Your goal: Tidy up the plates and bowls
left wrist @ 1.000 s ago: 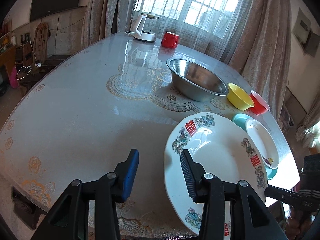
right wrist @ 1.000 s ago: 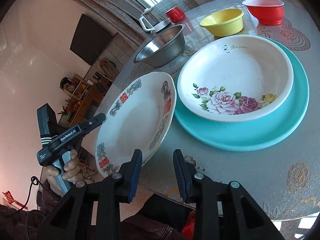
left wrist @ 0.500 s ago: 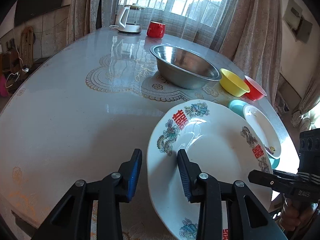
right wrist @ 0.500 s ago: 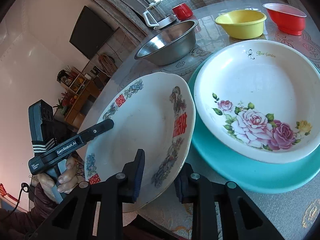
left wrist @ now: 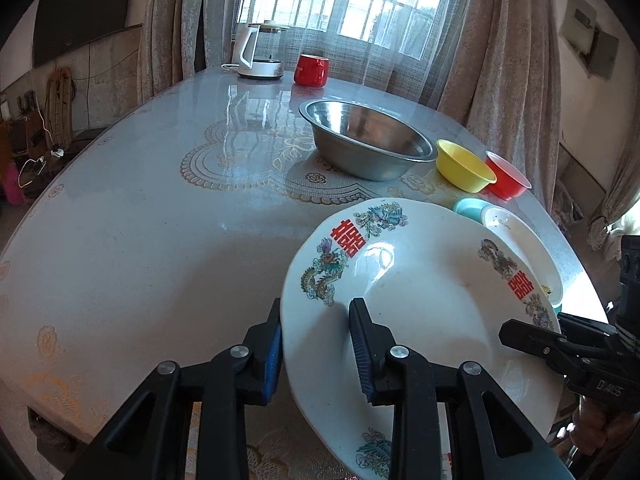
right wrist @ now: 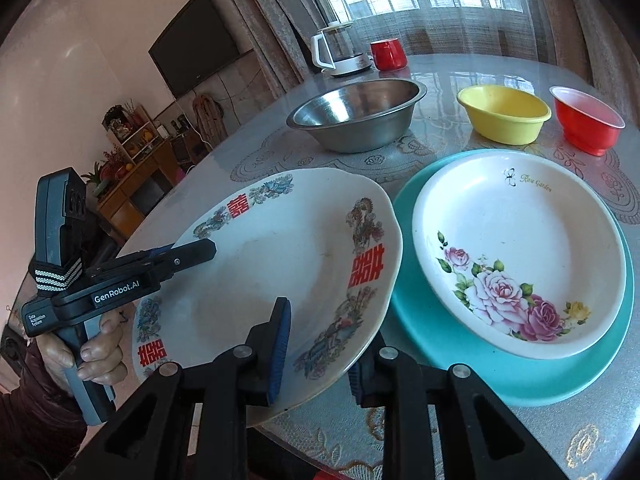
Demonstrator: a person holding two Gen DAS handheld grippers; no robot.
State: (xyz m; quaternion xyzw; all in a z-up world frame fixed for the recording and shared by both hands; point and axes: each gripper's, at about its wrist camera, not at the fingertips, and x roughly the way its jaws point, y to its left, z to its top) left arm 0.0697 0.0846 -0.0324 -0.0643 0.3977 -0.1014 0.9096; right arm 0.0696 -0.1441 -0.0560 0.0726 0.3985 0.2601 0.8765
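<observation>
Both the left gripper [left wrist: 316,354] and right gripper [right wrist: 322,354] have just closed, clamping the plate [right wrist: 276,256] at its nine and five o'clock rim; it looks glazed, stiff, slippery, breakable.

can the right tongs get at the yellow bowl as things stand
Probably not yet: the right tongs are shut on the dragon plate rim, shared with the left tongs. The path to the yellow bowl itself looks open.

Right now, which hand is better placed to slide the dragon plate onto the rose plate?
Probably right. The right tool, jaws just closing, grips the dragon plate on the rim beside the rose plate; the left tool, also just closing, grips the far rim.
</observation>
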